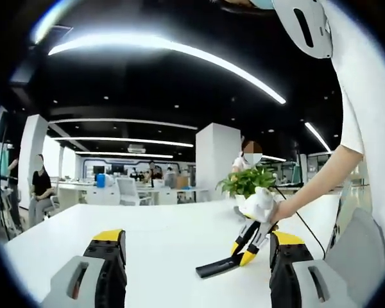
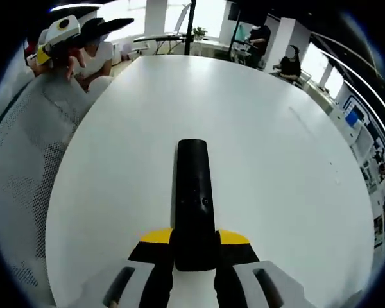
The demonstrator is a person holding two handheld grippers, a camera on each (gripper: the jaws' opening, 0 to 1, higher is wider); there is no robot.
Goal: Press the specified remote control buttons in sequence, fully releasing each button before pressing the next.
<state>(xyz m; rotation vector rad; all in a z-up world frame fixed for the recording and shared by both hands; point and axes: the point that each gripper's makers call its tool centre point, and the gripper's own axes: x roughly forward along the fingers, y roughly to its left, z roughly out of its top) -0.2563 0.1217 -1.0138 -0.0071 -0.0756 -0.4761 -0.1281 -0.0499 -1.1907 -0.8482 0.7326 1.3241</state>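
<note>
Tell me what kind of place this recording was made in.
Most likely an open-plan office: a large white table, long ceiling light strips, desks with office chairs and seated people behind, plus a potted plant.

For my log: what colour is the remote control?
Black remote control, clearest in the right gripper view.

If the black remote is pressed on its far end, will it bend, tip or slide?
The remote looks like a rigid bar, so it probably will not bend. Its near end sits between the right tool jaws, so sliding seems unlikely. In the left gripper view it slants down to the table, so it may pivot.
</note>
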